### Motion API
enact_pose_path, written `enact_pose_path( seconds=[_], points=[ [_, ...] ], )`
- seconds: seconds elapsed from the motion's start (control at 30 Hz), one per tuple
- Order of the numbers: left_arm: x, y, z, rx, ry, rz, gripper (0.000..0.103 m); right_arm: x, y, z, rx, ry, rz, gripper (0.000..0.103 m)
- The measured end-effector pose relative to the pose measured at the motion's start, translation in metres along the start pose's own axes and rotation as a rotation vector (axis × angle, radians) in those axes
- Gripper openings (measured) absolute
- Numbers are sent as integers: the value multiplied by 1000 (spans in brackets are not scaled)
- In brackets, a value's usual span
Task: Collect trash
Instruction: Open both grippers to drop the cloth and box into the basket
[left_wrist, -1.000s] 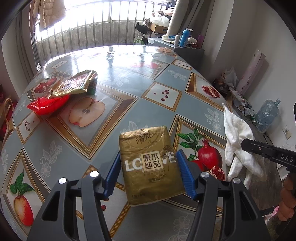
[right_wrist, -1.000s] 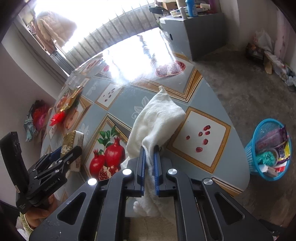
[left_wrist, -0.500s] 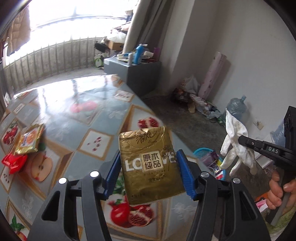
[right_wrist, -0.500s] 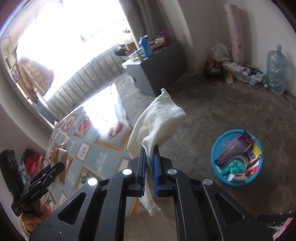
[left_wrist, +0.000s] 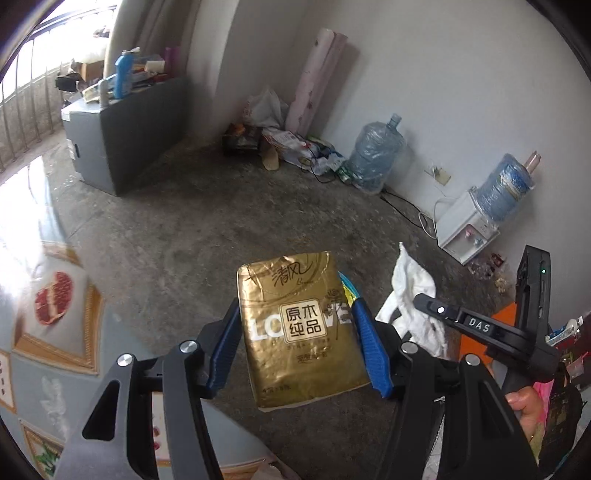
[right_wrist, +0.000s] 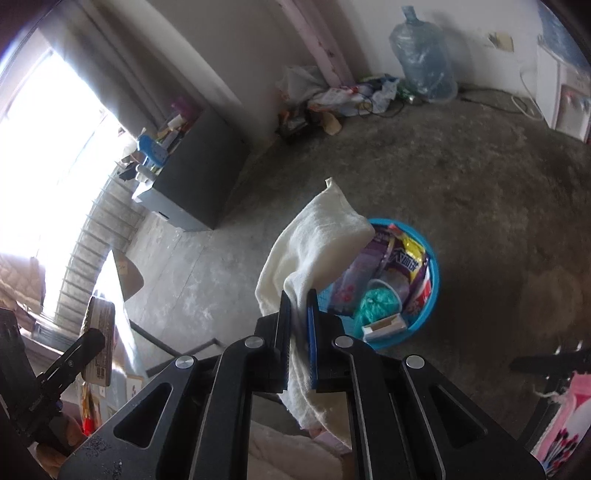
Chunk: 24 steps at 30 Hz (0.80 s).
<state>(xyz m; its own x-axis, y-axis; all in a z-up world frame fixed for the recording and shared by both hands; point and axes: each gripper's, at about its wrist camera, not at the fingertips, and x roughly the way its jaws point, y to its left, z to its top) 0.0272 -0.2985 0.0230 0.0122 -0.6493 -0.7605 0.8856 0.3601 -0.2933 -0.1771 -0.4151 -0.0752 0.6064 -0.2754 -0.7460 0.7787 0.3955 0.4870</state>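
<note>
Left gripper (left_wrist: 295, 343) clamped on a gold tissue pack (left_wrist: 301, 328) — blue fingers (left_wrist: 369, 350) pressed against both long sides, the pack upright, printed face toward the camera, carried in the air over bare concrete floor (left_wrist: 192, 236). Fruit-patterned worktop (left_wrist: 48, 332) down at the left edge of that view, well clear of the pack.

Right gripper (right_wrist: 297, 332) nearly closed, pinching a white cloth (right_wrist: 314, 243) between its fingers (right_wrist: 312, 332); cloth bunched above them and trailing below. Same cloth (left_wrist: 410, 291) and gripper visible at right in the left view, a hand (left_wrist: 524, 410) on the handle.

Blue plastic basket (right_wrist: 432, 295) on the floor just past the cloth — already holding wrappers, a teal bag and a small box. Cloth overlapping the basket's near rim in the right view; touching or hanging above, cannot tell.

Grey cabinet (left_wrist: 125, 125), water jug (left_wrist: 373, 155) and dispenser (left_wrist: 469, 229) along the walls.
</note>
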Motion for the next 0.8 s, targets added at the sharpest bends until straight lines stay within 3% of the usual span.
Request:
enact_pose_path(
  seconds=[0.23,0.3,0.37,0.4,0.43,0.5,0.6,0.8],
  points=[
    [87,-42,35,47,89,-42,61,58,-44,25,156,57,16,8],
    [116,-53,40,75,114,-43,78,76,-59,29,206,87,27,12],
    [142,-58,38,97,139,3,79,105,-79,32,263,123,3,24],
    [153,-58,37,100,161,28,79,116,-88,31,289,144,-8,35],
    [160,-56,36,91,182,45,79,125,-98,30,322,163,-31,36],
    [159,-52,36,53,176,36,79,129,-111,23,382,175,-43,36],
    [142,-43,31,34,138,41,79,116,-117,15,395,138,-28,46],
    [100,-28,26,6,70,63,79,84,-108,10,368,90,-45,46]
  ],
)
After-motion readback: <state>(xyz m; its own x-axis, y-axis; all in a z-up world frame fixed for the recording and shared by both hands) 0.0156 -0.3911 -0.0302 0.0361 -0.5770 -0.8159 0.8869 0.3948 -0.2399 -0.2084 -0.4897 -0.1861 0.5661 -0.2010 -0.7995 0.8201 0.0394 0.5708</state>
